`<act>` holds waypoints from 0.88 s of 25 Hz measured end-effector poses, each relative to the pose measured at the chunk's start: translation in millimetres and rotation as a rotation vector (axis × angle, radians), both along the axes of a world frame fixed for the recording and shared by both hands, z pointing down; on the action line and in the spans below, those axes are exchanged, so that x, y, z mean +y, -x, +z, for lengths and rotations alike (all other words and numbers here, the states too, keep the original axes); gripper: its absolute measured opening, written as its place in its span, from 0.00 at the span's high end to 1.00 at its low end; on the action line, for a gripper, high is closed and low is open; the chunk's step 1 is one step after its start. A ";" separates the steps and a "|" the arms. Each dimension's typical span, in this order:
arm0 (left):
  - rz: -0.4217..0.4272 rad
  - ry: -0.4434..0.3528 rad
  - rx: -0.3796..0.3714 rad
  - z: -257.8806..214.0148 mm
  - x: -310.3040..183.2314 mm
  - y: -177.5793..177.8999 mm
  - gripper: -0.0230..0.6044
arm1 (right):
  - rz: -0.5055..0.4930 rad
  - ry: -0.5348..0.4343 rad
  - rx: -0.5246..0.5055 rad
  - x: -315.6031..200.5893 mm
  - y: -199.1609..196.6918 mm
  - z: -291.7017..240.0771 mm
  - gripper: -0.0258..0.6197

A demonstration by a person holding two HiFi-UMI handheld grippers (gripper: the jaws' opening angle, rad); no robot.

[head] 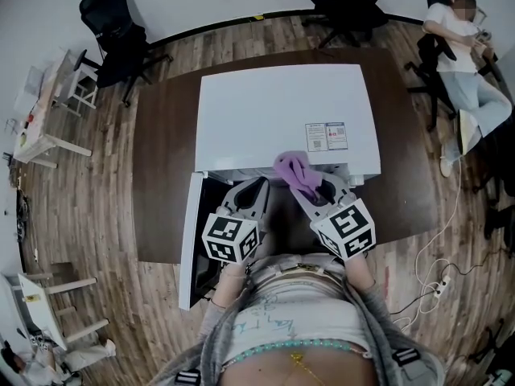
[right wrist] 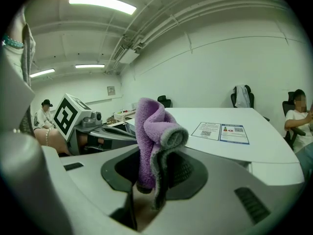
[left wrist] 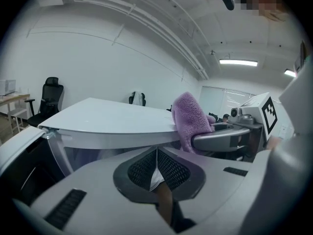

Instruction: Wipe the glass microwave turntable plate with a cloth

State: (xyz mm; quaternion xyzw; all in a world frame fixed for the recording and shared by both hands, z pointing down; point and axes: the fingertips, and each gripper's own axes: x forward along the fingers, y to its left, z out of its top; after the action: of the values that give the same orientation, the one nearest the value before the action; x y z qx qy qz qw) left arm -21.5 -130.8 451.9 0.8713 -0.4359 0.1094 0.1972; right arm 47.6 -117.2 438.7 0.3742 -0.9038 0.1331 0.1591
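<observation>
Brown table (head: 161, 175), white microwave (head: 282, 107), 2 stickers (head: 326, 136) too small to read.
Right gripper (right wrist: 155, 166) pinches purple cloth (right wrist: 150, 124); left gripper (left wrist: 156, 154) jaws closed.

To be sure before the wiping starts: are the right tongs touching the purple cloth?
Touching. The right gripper view shows the right tongs shut on the cloth, whose lower end is pinched between the jaws while the rest stands up above them.

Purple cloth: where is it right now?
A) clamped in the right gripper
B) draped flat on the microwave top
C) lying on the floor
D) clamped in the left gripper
A: in the right gripper view the purple cloth stands pinched between the jaws of the right gripper, while the left gripper is shut with no cloth in it.
</observation>
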 end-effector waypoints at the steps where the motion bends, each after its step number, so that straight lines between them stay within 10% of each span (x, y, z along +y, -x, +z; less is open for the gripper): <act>1: -0.001 0.004 0.003 3.0 -0.7 1.3 0.94 | 0.001 0.003 0.003 0.3 0.3 1.5 0.77; 22: -0.066 0.250 0.037 111.8 -5.5 14.7 0.94 | -0.008 0.022 0.078 3.6 -3.7 11.5 0.77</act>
State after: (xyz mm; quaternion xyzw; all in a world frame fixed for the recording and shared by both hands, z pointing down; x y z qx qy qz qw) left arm -36.1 -136.3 563.7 0.8271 -0.4434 0.1402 0.3158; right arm 51.3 -113.6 450.3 0.3738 -0.8969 0.1276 0.1989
